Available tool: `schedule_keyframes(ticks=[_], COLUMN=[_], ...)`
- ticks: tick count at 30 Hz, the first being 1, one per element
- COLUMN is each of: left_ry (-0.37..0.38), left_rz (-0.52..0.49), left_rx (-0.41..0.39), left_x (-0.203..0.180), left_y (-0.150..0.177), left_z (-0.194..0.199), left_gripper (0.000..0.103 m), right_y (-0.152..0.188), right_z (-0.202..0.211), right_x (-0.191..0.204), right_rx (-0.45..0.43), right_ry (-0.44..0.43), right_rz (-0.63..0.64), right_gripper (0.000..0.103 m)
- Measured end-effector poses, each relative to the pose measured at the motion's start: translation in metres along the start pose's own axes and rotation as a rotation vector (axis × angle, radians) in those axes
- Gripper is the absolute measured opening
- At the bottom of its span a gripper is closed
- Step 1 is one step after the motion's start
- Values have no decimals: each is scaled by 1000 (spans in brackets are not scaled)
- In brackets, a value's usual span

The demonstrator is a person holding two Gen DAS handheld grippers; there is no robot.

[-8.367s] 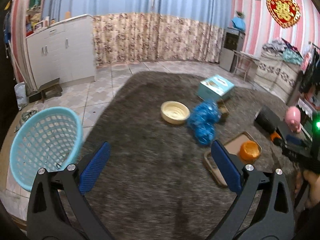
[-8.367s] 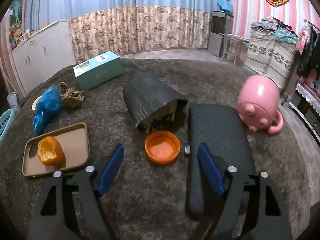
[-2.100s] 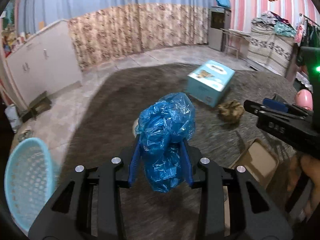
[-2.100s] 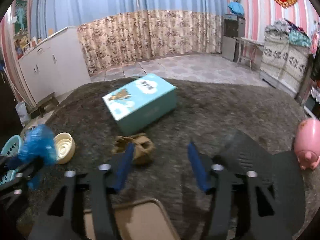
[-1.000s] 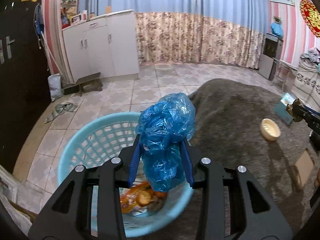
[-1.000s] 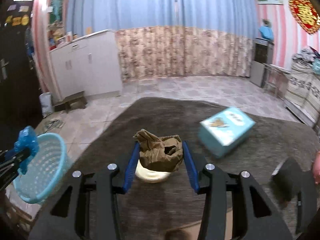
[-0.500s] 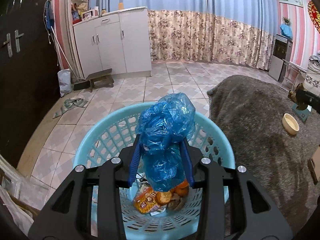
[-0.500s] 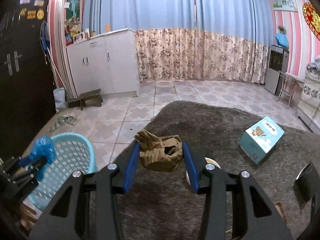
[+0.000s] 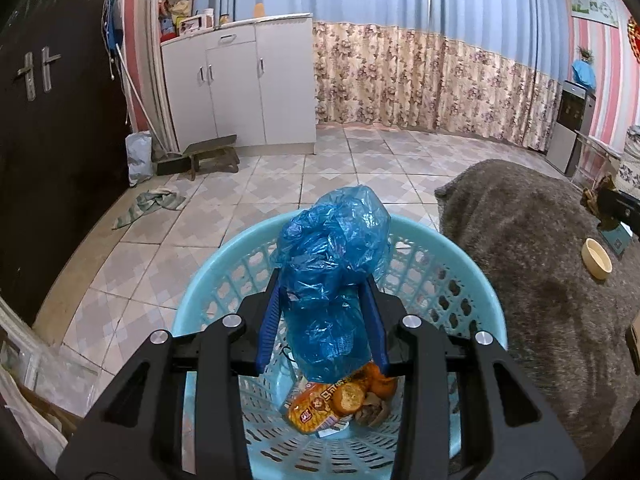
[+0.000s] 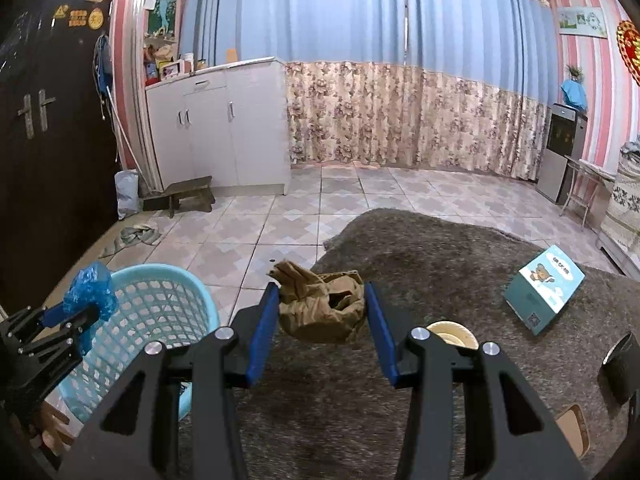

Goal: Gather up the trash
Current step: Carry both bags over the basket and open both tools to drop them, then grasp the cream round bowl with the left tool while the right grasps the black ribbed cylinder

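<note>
1. Left wrist view: left tongs (image 9: 323, 312) clamp a blue bag (image 9: 333, 276) above the basket (image 9: 452, 264); snack wrapper (image 9: 320, 404) lies inside.
2. Right wrist view: right tongs (image 10: 320, 320) grip brown paper (image 10: 320, 308) over the rug (image 10: 440, 264); basket (image 10: 160, 308) at left.

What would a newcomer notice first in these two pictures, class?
First, the crumpled blue plastic bag clamped in the left tongs directly above the light blue plastic basket. Next, the crumpled brown paper wad gripped in the right tongs over the grey shaggy rug.
</note>
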State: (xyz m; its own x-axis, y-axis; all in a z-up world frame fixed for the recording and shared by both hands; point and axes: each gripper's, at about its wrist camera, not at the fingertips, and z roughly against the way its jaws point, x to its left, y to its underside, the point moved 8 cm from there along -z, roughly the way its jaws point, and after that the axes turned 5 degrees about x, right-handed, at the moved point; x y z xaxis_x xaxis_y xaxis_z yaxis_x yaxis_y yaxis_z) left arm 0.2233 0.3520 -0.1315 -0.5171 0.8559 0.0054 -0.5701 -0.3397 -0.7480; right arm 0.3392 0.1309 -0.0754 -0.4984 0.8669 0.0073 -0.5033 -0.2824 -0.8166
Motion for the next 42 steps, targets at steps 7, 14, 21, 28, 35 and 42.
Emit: schedule_keyframes(ticks=[7,14,21,28,35,42], left_ry=[-9,-55,-120,-141,-74,53], left_rz=[7,54,125,128,122,100], left_rx=[-24,-46,-11,1,-16,-30], left_x=[13,45,86,88,54,-26], left_y=[-2,-4,14,20,8,-11], left_z=[6,21,26,32,45,58], left_gripper=[80,90,95,95,95,98], right_y=[4,15,35,42,29,31], right_z=[-5,-16,-39,-36,-8,38], right_x=[23,60,118,116,20,-137], right_rx=[15,60,118,116,91,75], right_ry=[-22,-113,-211,-200,-75,202], right_rz=[35,64,153,190,98,-27], right_gripper=[44,44,47,71,80,86])
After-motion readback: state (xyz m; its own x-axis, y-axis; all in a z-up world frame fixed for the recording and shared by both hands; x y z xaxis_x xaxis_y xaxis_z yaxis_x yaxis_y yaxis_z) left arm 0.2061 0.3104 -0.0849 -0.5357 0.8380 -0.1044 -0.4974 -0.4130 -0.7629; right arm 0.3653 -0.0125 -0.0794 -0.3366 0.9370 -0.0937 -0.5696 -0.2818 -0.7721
